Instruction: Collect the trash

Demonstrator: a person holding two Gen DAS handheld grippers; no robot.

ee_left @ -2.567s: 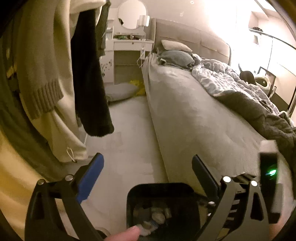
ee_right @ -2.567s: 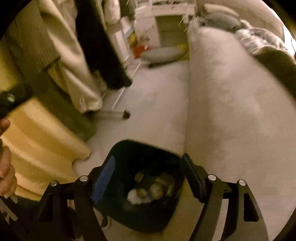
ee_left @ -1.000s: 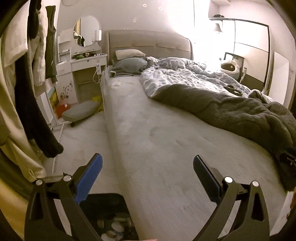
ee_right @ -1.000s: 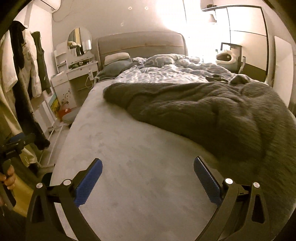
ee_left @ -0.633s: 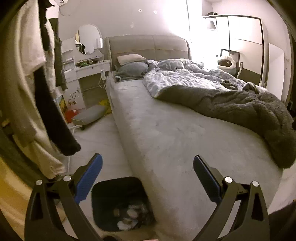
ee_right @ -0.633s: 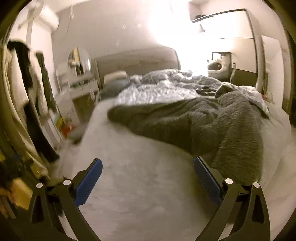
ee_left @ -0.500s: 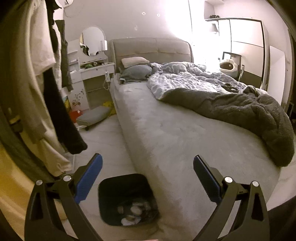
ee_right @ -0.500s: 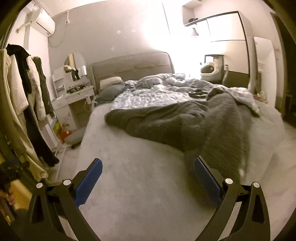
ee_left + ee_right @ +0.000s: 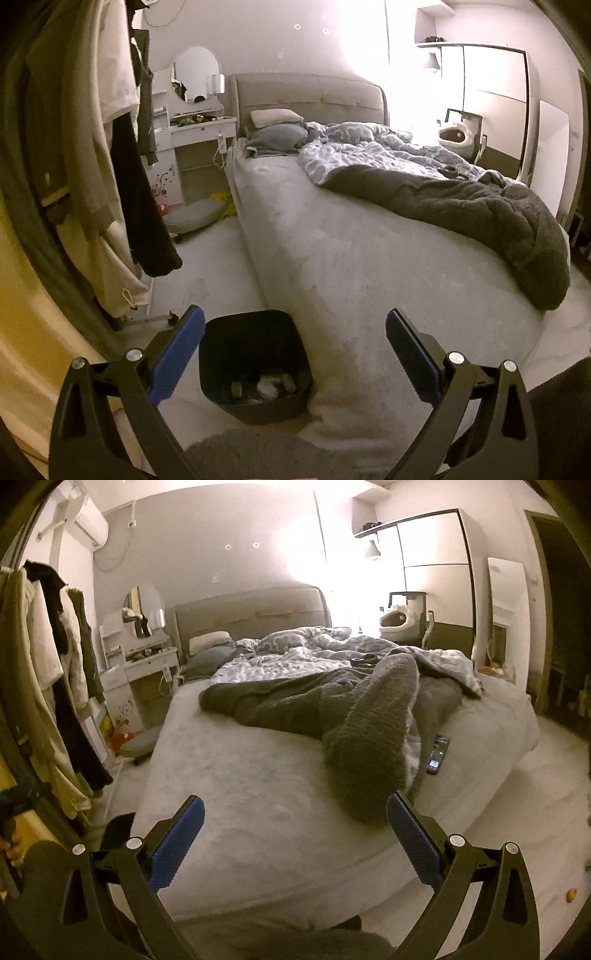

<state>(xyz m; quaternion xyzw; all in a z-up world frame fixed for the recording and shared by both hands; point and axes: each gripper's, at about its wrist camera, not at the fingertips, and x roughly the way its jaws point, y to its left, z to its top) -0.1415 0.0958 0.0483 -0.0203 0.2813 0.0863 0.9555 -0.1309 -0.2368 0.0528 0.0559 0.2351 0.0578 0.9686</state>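
— Left gripper first: how does it stand?

— Spread wide, blue pads far apart, nothing between them. It hangs above the floor at the foot corner of the bed, looking along the mattress toward the headboard at twelve o'clock.

— And the bin?

— A black trash bin sits on the floor at about six o'clock in the left wrist view, just beside the mattress edge, nearer the left finger than the right. Crumpled scraps of trash lie at its bottom; what they are I cannot make out.

— Right gripper?

— Equally parted and empty. It hovers over the bare sheet near the foot of the bed. A dark grey blanket is bunched up at about one o'clock from it, with its lower end just past the right finger.

— Anything else on the bed?

— A dark remote-like object lies on the sheet at two o'clock, just beside the blanket. A patterned duvet is rumpled farther back at twelve, and pillows rest against the headboard.

— Around the room?

— Clothes hang on a rack at nine o'clock, a white dressing table with a round mirror stands at eleven, and a small orange bit lies on the floor at four o'clock in the right wrist view, well apart from the bin.
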